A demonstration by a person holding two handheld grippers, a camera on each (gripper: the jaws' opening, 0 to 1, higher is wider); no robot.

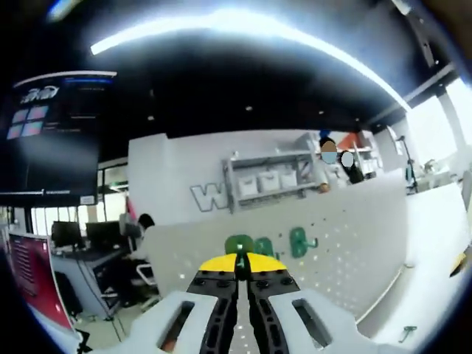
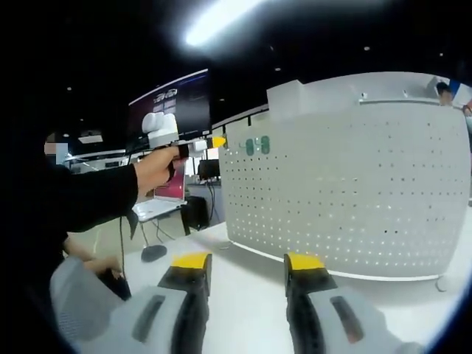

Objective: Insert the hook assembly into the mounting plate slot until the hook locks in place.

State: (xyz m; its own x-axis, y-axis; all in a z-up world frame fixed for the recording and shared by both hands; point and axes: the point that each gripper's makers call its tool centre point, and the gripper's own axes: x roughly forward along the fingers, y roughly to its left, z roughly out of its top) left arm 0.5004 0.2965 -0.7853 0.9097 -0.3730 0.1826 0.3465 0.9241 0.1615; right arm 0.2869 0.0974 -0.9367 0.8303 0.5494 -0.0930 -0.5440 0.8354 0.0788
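Observation:
A white perforated mounting plate stands upright on the white table. Two green hooks sit high on its left part. In the left gripper view the plate lies just ahead, with green hooks on it. My left gripper has its yellow-tipped jaws shut, and a small green hook piece shows right at the tips, against the plate. In the right gripper view a hand holds that left gripper up by the plate's left edge. My right gripper is open, low over the table, with nothing between its fingers.
A small green part lies on the table near the plate's foot. A black round object rests at the table's left. Behind are office desks, a dark screen, wall shelves and people.

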